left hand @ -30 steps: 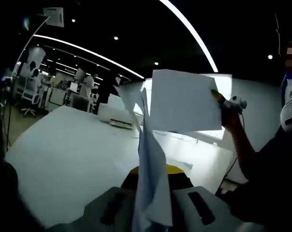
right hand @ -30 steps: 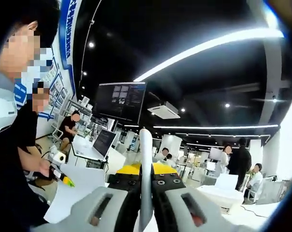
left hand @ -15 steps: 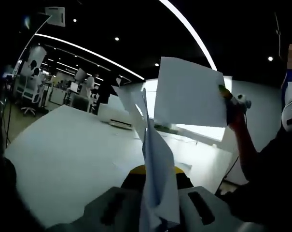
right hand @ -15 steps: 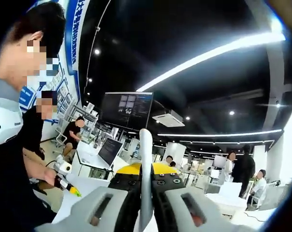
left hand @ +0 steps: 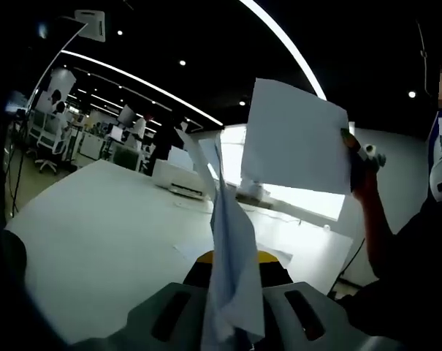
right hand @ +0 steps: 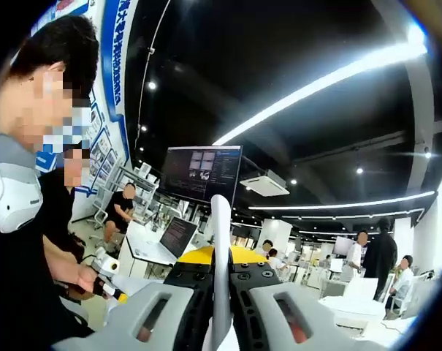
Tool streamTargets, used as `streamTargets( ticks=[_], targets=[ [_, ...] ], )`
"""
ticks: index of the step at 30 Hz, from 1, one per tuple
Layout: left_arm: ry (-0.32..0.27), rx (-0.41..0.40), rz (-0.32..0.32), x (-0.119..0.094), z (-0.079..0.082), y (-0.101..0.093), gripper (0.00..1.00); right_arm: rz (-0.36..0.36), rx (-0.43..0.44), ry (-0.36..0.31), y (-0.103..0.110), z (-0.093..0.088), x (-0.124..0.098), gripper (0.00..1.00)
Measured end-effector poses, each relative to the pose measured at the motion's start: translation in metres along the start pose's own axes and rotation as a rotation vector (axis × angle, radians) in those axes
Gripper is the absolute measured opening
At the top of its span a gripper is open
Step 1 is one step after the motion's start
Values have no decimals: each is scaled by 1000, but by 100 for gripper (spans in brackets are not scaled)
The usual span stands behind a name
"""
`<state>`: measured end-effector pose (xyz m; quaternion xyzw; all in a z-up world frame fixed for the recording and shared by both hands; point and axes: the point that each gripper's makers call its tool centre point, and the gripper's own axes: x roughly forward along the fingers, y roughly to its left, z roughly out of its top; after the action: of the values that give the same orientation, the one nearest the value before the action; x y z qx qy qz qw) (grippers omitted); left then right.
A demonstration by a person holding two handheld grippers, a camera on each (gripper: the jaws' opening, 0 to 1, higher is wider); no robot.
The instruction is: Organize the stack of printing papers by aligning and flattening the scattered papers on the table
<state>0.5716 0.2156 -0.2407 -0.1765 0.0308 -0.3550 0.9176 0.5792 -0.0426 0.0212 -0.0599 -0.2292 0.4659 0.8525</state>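
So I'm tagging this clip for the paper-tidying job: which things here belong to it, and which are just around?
Part of the job:
- left gripper, shut on hanging sheets
- right gripper, shut on an edge-on sheet
- flat sheet held up
- white table
- sheet on the table

Just around:
- hanging monitor
- laptop
- people at desks
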Motion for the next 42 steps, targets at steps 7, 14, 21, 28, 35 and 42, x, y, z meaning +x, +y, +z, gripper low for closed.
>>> streamTargets(
  ticks=[7, 14, 21, 28, 35, 42],
  targets=[
    [-9, -12, 2, 1, 1, 0, 6, 31, 45, -29, 11, 6, 2, 1],
    [-24, -17, 13, -1, 5, 2, 6, 53, 54, -46, 21, 11, 5, 1],
    [-30, -28, 16, 0, 3, 2, 6, 50, 58, -34, 24, 2, 5, 1],
    [-34, -31, 14, -1, 4, 2, 6, 27, 130, -26, 22, -19, 1, 1],
    [-36, -34, 7, 0, 4, 1, 6, 31, 184, -3, 28, -37, 5, 1],
    [-36, -34, 4, 0, 4, 0, 6, 62, 197, 7, 38, -39, 11, 1]
  ],
)
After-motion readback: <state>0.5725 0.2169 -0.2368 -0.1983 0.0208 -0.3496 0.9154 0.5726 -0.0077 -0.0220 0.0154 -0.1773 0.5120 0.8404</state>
